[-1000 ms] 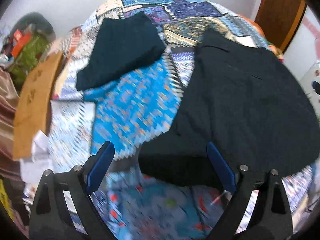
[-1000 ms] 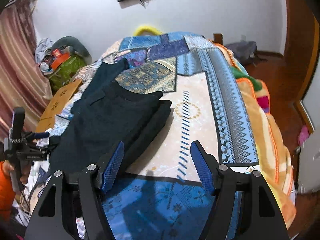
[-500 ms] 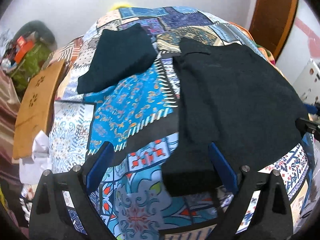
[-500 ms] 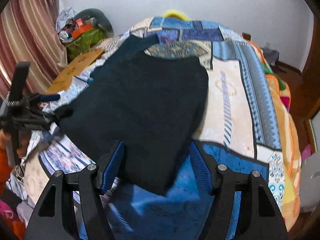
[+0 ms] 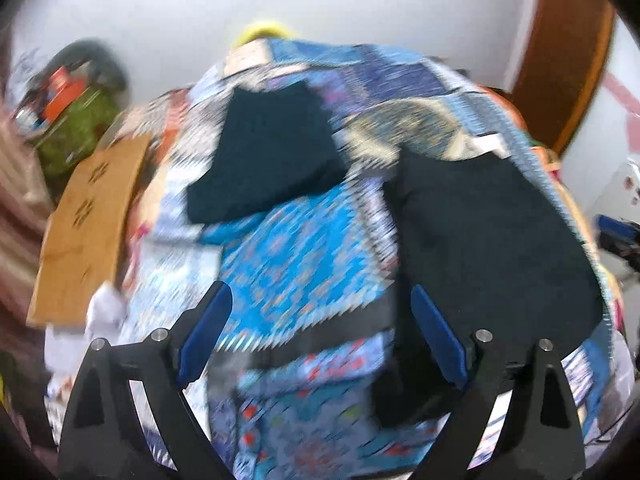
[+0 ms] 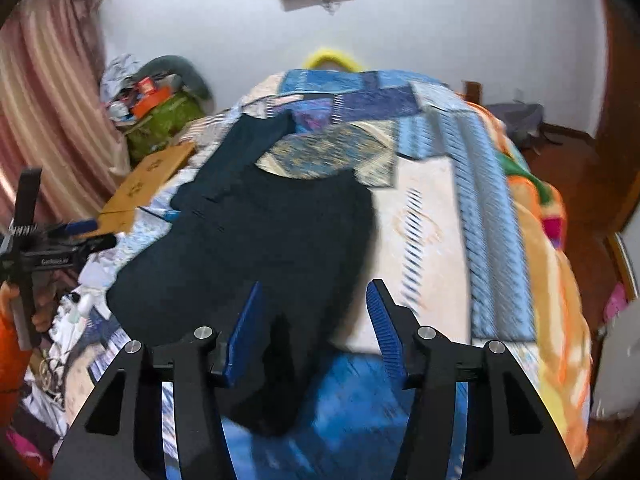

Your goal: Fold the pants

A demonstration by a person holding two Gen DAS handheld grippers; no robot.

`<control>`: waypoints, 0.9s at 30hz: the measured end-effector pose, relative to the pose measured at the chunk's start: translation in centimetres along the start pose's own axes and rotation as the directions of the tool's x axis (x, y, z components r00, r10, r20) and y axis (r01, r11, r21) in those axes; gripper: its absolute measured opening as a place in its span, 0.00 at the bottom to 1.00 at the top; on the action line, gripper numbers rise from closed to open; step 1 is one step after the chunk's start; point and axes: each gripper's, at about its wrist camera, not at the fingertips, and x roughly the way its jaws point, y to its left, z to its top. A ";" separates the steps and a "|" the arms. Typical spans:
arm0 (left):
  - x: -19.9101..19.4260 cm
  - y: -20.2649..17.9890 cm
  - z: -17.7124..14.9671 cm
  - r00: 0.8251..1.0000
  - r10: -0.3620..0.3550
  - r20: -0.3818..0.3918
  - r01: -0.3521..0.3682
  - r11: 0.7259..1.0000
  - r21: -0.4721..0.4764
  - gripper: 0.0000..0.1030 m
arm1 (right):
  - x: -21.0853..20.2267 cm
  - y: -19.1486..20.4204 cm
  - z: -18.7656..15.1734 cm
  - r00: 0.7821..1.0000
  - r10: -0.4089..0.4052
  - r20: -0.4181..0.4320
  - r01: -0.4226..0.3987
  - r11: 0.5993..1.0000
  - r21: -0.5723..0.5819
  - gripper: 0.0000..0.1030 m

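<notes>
At the far left a cardboard sheet point(image 5: 86, 224) leans by the bed, and beside it, toward the head of the patchwork bedspread point(image 5: 304, 256), lies a dark folded garment point(image 5: 272, 152). Next comes the left gripper point(image 5: 320, 328), its blue fingers spread wide over bare bedspread and pinching nothing. To its right the pants point(image 5: 488, 248) lie flat on the near part of the bed, a dark floppy spread with one end hanging toward the bed's edge. The right gripper point(image 6: 314, 332) hangs over that near end, its fingers also apart and empty, though narrower than the left's. The cloth looks light, soft and limp, likely to sag and slide once lifted, so I judge the best hold is a pinch at each near corner through every layer, keeping the edge taut between the two grippers while carrying it over
</notes>
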 end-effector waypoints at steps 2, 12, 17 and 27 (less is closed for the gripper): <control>0.7 -1.9 1.4 1.000 -0.024 0.006 0.023 0.998 0.055 0.90 | 1.4 0.9 0.8 1.000 0.008 -0.012 -0.009 0.999 -0.038 0.49; 9.5 -5.2 2.9 0.983 -0.086 -0.162 0.108 0.985 0.136 0.97 | 6.1 0.3 -0.3 0.987 -0.065 -0.147 0.038 0.983 -0.179 0.47; 7.2 -2.9 2.6 0.979 -0.145 -0.141 0.155 0.986 0.063 0.97 | 3.1 -2.9 -0.7 0.985 -0.122 -0.122 0.109 0.988 -0.110 0.49; 6.6 -3.4 2.9 0.951 -0.248 -0.184 0.256 0.966 0.024 0.97 | 2.5 -2.8 -1.5 0.994 0.008 -0.113 -0.002 0.999 0.052 0.65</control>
